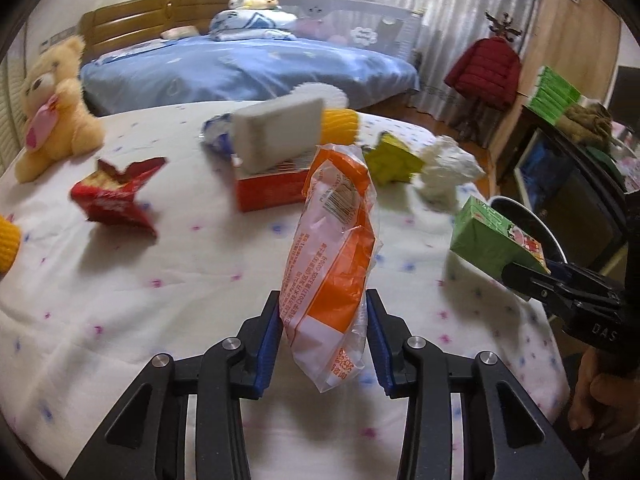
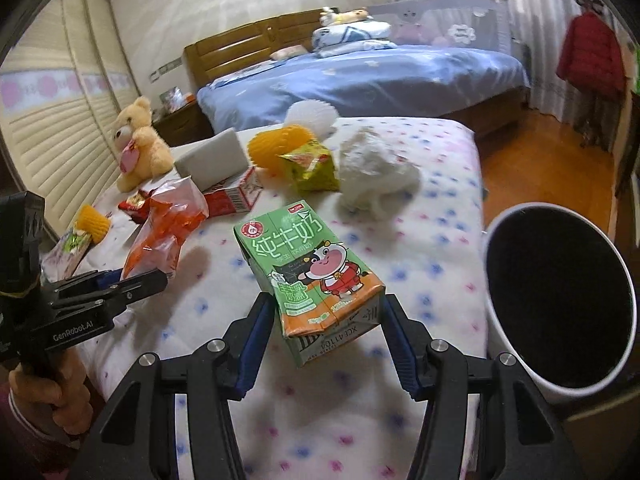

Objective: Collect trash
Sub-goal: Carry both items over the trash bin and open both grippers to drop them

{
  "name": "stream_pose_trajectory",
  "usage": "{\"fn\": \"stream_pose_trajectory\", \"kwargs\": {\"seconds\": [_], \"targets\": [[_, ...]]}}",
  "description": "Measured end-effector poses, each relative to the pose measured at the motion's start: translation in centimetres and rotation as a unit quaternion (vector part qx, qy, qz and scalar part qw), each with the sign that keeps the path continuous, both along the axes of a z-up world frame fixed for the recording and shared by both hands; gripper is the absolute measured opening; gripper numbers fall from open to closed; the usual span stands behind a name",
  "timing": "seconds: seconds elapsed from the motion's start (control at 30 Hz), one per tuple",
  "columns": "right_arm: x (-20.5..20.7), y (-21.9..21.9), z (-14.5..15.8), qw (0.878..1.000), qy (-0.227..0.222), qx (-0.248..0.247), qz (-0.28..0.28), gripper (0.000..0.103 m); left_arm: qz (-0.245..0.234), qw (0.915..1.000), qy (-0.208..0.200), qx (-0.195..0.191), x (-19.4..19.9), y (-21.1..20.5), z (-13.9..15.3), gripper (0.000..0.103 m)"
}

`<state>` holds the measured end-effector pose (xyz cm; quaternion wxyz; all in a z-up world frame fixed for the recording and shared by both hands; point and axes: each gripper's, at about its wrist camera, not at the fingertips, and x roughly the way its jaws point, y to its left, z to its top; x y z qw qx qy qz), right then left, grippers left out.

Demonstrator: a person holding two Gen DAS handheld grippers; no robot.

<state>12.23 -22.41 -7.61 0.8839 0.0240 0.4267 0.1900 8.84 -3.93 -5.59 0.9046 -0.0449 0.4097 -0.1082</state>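
My left gripper [image 1: 324, 297] is shut on the lower part of an orange and clear plastic wrapper [image 1: 336, 220], which stands upright above the white quilt [image 1: 120, 320]. My right gripper [image 2: 326, 300] is shut on a green milk carton [image 2: 312, 264], held tilted above the quilt and to the left of a white bin [image 2: 560, 394] with a dark inside. The left wrist view shows the carton [image 1: 492, 236] and right gripper [image 1: 532, 280] at the right edge, in front of the bin's rim [image 1: 520, 210]. In the right wrist view the left gripper [image 2: 148, 280] and wrapper [image 2: 164, 224] are at the left.
More litter lies on the quilt: a red snack bag [image 1: 116, 200], a red box [image 1: 272, 188] under a grey block [image 1: 280, 136], a yellow-green wrapper [image 1: 392, 158], crumpled white paper [image 1: 444, 168] and a yellow foam net [image 1: 340, 124]. A teddy bear [image 1: 56, 108] sits far left.
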Motion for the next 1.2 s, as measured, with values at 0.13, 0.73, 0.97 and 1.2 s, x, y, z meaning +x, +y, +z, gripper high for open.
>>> {"fn": "stream_pose_trajectory", "kwargs": {"seconds": [0.13,0.73,0.97,1.2], "targets": [[-0.6,-1.3,0.2,1.000,-0.001,0.005,-0.020,0.056,-0.019,0.9998,0.000,0.003,0.2,-1.0,0.0,0.038],[-2.5,-5.9,0.2,0.997,-0.004,0.016,-0.075,0.055,-0.078,0.9967,-0.003,0.021,0.6,-6.4,-0.4,0.038],[-2.8,-8.3,0.5,0.995,-0.009,0.011,-0.103,0.055,-0.101,0.9946,-0.002,0.023,1.3,-8.7,-0.5,0.038],[-3.0,-10.9,0.7,0.991,-0.011,0.013,-0.134,0.055,-0.123,0.9921,0.001,0.027,2.2,-11.2,-0.8,0.038]]}}
